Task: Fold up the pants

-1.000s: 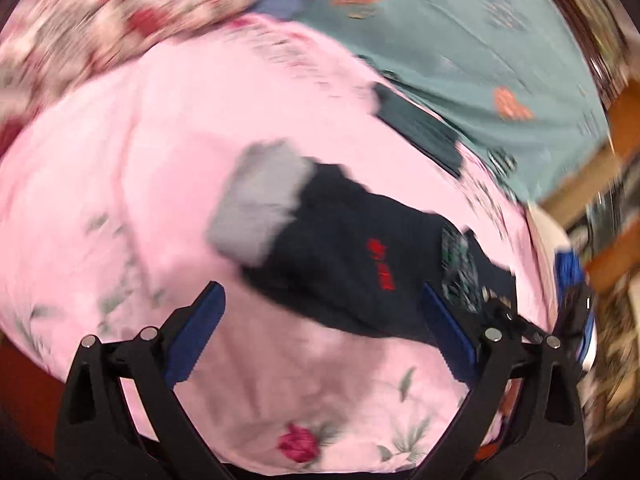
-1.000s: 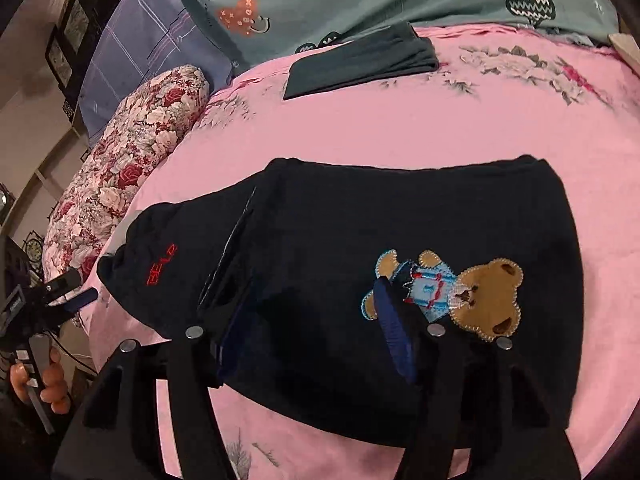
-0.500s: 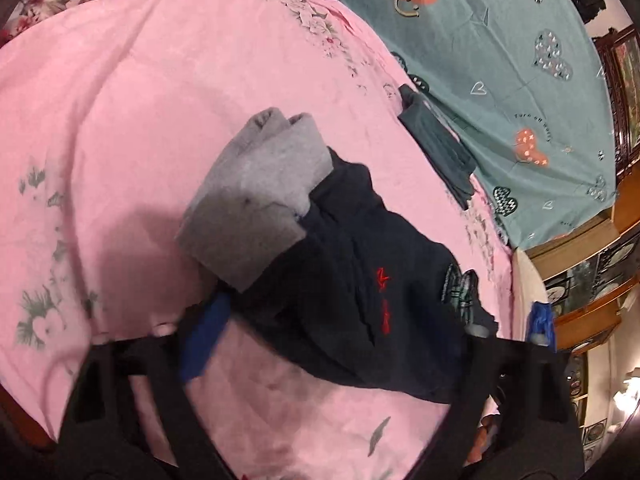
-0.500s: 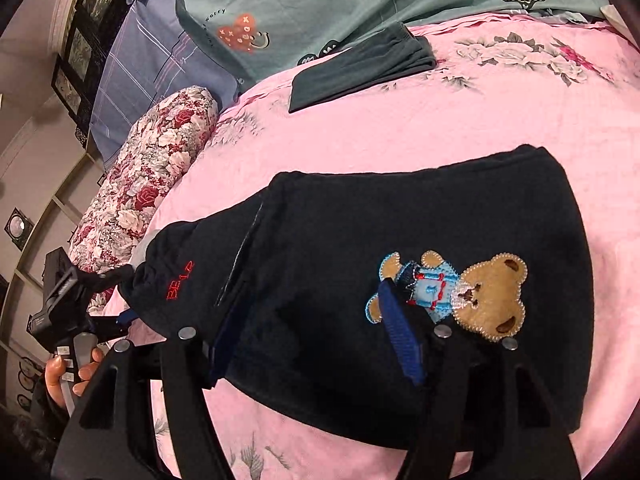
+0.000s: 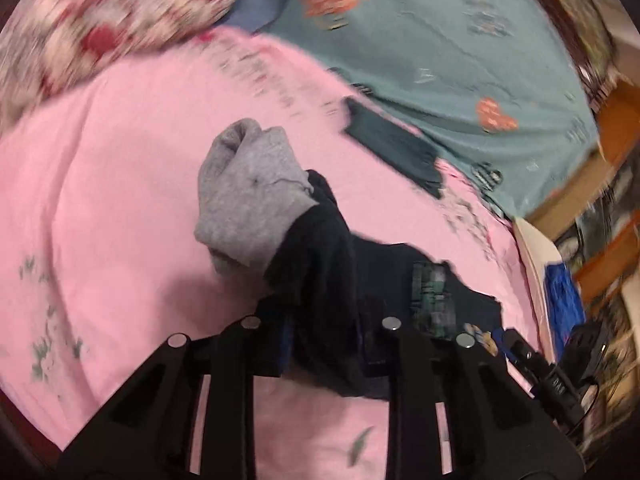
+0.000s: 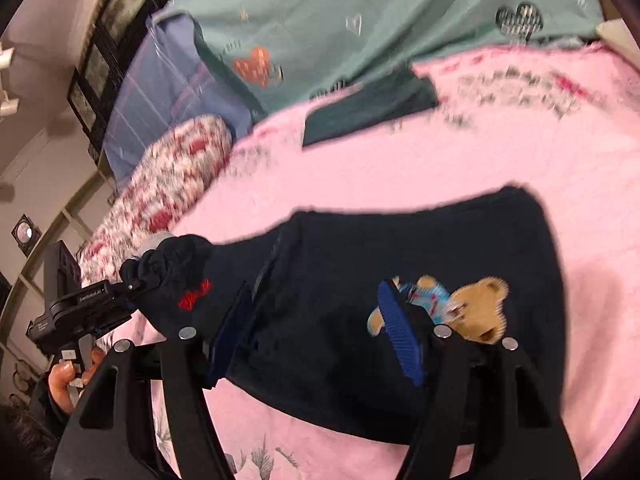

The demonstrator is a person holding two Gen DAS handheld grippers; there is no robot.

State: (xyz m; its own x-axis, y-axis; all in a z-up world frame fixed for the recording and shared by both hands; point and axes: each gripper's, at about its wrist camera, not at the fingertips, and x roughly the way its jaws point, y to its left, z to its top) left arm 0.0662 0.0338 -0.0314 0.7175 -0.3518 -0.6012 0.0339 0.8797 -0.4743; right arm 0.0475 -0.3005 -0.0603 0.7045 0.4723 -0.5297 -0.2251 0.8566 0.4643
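Note:
Dark navy pants (image 6: 400, 272) with a bear patch (image 6: 464, 308) lie on the pink bedspread (image 6: 520, 160). Their leg end has grey cuffs (image 5: 252, 192). My left gripper (image 5: 324, 332) is shut on the bunched navy leg fabric (image 5: 320, 264) just behind the cuffs and holds it up; it shows in the right wrist view (image 6: 120, 292) at the left. My right gripper (image 6: 316, 328) is open, its blue pads (image 6: 400, 332) hovering over the pants near the bear patch, holding nothing.
A folded dark green garment (image 6: 368, 108) lies at the far side of the bed. A floral pillow (image 6: 172, 176), a blue plaid pillow (image 6: 168, 88) and a teal quilt (image 5: 440, 40) lie beyond. Wooden furniture (image 5: 608, 120) stands to the right.
My left gripper has closed on the navy leg behind the grey cuffs and lifted it, bunching the fabric. My right gripper has stayed open over the pants.

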